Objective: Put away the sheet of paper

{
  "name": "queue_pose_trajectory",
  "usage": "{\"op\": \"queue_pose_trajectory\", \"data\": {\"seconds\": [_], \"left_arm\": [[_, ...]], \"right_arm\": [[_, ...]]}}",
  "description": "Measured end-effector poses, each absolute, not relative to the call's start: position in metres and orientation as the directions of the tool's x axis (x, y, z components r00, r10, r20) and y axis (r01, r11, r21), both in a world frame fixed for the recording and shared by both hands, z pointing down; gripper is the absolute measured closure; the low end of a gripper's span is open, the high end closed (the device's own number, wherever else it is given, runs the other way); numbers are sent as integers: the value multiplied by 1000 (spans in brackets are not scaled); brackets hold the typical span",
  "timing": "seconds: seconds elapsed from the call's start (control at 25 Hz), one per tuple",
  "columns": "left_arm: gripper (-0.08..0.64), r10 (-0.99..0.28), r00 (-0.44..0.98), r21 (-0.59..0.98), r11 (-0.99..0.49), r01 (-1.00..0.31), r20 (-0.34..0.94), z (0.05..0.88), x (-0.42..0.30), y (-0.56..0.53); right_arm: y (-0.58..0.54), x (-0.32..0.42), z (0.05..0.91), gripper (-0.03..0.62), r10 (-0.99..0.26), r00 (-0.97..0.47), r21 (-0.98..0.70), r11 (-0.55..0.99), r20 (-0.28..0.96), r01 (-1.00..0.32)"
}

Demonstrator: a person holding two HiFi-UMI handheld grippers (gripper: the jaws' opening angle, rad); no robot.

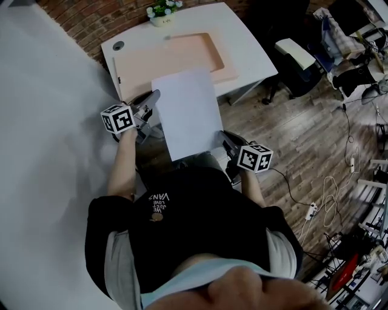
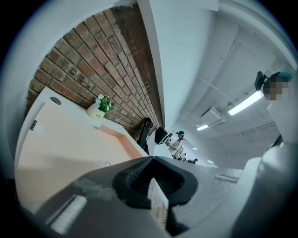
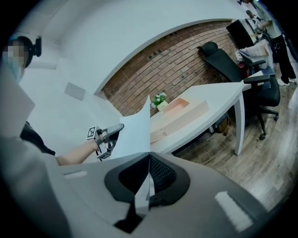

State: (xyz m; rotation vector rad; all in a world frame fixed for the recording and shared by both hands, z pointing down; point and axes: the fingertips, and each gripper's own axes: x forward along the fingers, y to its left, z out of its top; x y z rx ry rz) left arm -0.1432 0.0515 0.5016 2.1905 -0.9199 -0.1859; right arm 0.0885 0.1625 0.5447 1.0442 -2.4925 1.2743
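A white sheet of paper (image 1: 188, 112) hangs in the air in front of me, above the near edge of the white desk (image 1: 248, 54). My left gripper (image 1: 154, 97) is shut on the sheet's left edge; in the left gripper view only a thin strip of the paper (image 2: 158, 202) shows between the closed jaws (image 2: 151, 160). My right gripper (image 1: 222, 137) is shut on the lower right corner. In the right gripper view the paper (image 3: 132, 132) rises from the jaws (image 3: 149, 155) toward the left gripper (image 3: 111, 131). A shallow peach tray (image 1: 130, 66) lies on the desk behind the sheet.
A small potted plant (image 1: 162, 12) stands at the desk's far edge. A black office chair (image 1: 297, 63) sits to the right of the desk. Cables and a power strip (image 1: 312, 209) lie on the wooden floor at the right. A brick wall (image 2: 107, 60) runs behind the desk.
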Motion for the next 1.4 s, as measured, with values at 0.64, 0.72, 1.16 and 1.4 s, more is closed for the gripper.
{"op": "queue_pose_trajectory", "data": {"seconds": [0.64, 0.72, 1.16, 1.4], "left_arm": [[560, -698, 700, 699, -427, -574, 149, 516, -122, -1], [560, -707, 693, 699, -423, -577, 144, 514, -123, -3], [560, -749, 646, 704, -378, -601, 149, 522, -107, -46], [560, -772, 614, 699, -349, -624, 163, 525, -106, -64]], "right_arm": [[96, 114, 567, 591, -438, -747, -656, 372, 500, -657], [92, 114, 567, 591, -428, -753, -658, 377, 500, -651], [32, 136, 572, 591, -386, -775, -657, 413, 501, -631], [5, 142, 577, 591, -361, -789, -665, 425, 497, -614]]}}
